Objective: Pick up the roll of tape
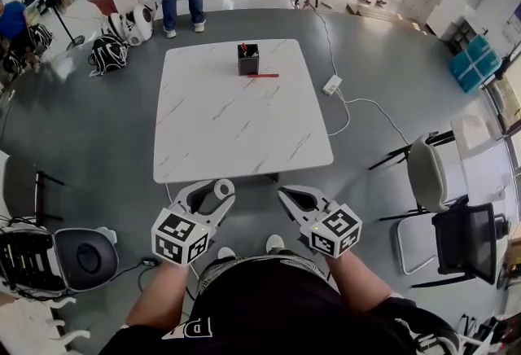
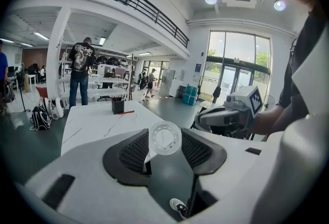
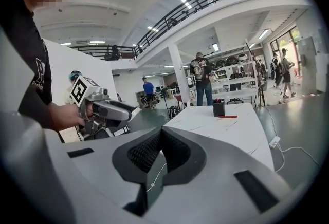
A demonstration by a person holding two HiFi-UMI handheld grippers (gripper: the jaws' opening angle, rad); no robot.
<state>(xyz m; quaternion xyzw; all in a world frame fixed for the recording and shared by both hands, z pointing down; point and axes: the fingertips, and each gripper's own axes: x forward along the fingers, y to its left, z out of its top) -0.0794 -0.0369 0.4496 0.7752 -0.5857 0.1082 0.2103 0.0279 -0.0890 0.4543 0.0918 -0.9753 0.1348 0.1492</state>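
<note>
Left gripper (image 1: 216, 194) is clamped on roll of tape (image 2: 165, 138); right gripper (image 1: 286, 195) is held just beside it, jaws closed together.

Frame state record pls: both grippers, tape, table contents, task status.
left gripper: jaws closed on the roll of tape
right gripper: jaws together, nothing between them
roll of tape: clear, held in the air by the table's near edge
table: white, marbled; black holder and red pen at the far side
task status: tape is picked up
</note>
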